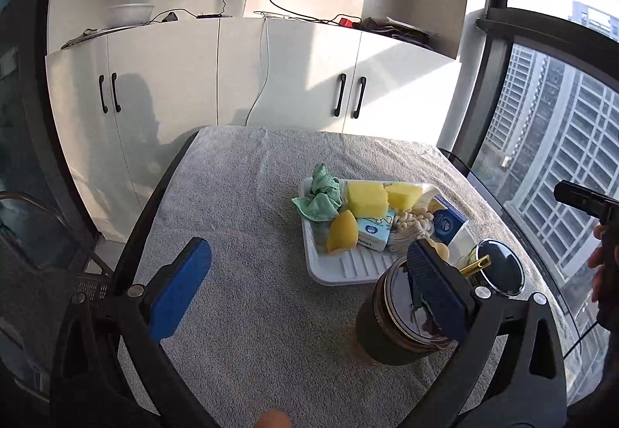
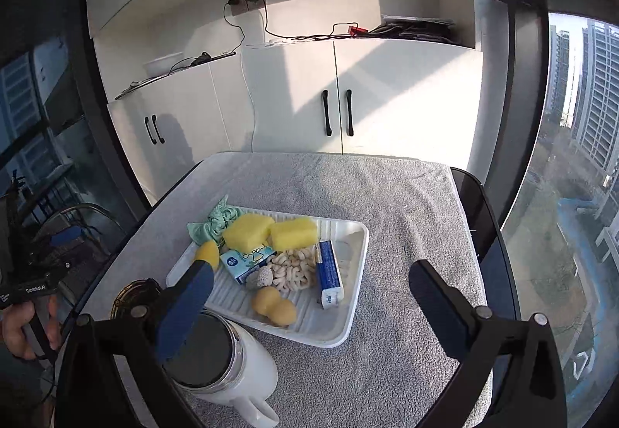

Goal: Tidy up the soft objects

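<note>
1. A white tray (image 2: 348, 327) holds two yellow sponges (image 2: 247, 231), a green cloth (image 2: 211, 227) at its far left corner, small cartons (image 2: 329, 273) and a knitted piece (image 2: 292, 267).
2. Left gripper (image 1: 307, 269) and right gripper (image 2: 309, 292) both hover spread wide, gripping nothing.
3. A grey towel (image 2: 387, 196) covers the table; white cabinets (image 2: 387, 99) stand behind.

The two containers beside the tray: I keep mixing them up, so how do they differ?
The dark jar is brownish glass with a dark sleeve; the white mug is opaque. The mug has a handle; none shows on the jar. Both stand upright on the grey towel, near the white tray.
</note>
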### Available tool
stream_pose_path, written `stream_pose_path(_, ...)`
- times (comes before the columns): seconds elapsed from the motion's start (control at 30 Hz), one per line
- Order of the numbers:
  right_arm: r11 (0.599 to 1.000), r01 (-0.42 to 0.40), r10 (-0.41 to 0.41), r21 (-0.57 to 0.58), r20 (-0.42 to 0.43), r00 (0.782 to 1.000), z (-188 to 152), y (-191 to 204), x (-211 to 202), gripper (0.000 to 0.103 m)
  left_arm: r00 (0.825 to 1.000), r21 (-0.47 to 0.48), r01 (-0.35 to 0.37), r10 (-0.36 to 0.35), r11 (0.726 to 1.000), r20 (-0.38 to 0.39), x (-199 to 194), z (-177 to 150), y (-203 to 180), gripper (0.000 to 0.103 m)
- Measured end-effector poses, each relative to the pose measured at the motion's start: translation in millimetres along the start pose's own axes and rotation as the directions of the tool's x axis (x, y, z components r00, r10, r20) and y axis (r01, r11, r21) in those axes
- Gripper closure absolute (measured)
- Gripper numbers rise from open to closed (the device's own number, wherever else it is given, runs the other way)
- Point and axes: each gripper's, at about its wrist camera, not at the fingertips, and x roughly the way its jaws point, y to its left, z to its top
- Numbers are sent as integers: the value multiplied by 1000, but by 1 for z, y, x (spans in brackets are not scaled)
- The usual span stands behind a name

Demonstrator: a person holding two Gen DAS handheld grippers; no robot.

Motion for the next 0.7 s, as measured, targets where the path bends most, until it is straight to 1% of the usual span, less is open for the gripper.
stream_pose_path(0.03, 1000, 6, -6, 21, 25, 1000, -15, 6, -14, 0, 1000, -12, 5, -5, 1000, -5, -7, -7, -5, 0)
stream_pose_path(0.13, 998, 29, -33, 55, 87, 996, -62, 28, -43, 0, 1000, -31, -16, 15, 999, -24, -22, -32, -27, 0)
stream_pose_path(0.2, 995, 59, -65, 76, 86, 994, -94, 41, -50, 0, 999, -41, -5, 4, 999, -38, -25, -47, -40, 0)
stream_pose_path(0.23, 994, 60, -67, 89, 79, 995, -107, 47, -51, 0, 998, -51, 3, -6, 999, -56, -24, -52, -46, 0)
stream_pose_path(0.3, 992, 87, -93, 90, 61, 994, -125, 56, -51, 0, 996, -49, 31, -35, 998, -79, -25, -62, -58, 0)
stream_pose_path(0.37, 988, 137, -140, 70, 37, 989, -135, 64, -51, 0, 997, -12, 9, -10, 1000, -77, -28, -68, -72, 0)
stream_pose_path(0.4, 987, 148, -150, 69, 33, 988, -137, 66, -52, 0, 998, 5, -4, 5, 1000, -68, -32, -71, -78, 0)
stream_pose_path(0.47, 985, 157, -161, 73, 45, 986, -141, 66, -59, 0, 999, 23, -8, 9, 1000, -50, -37, -74, -86, 0)
stream_pose_path(0.53, 979, 192, -195, 64, 50, 980, -143, 68, -64, 0, 999, 40, -8, 9, 999, -42, -40, -74, -92, 0)
stream_pose_path(0.6, 972, 225, -229, 63, 59, 972, -144, 69, -70, 0, 999, 55, -35, 37, 998, -38, -41, -72, -95, 0)
stream_pose_path(0.7, 964, 261, -264, 57, 71, 962, -144, 71, -75, 0, 997, 52, -72, 73, 996, -34, -42, -71, -96, 0)
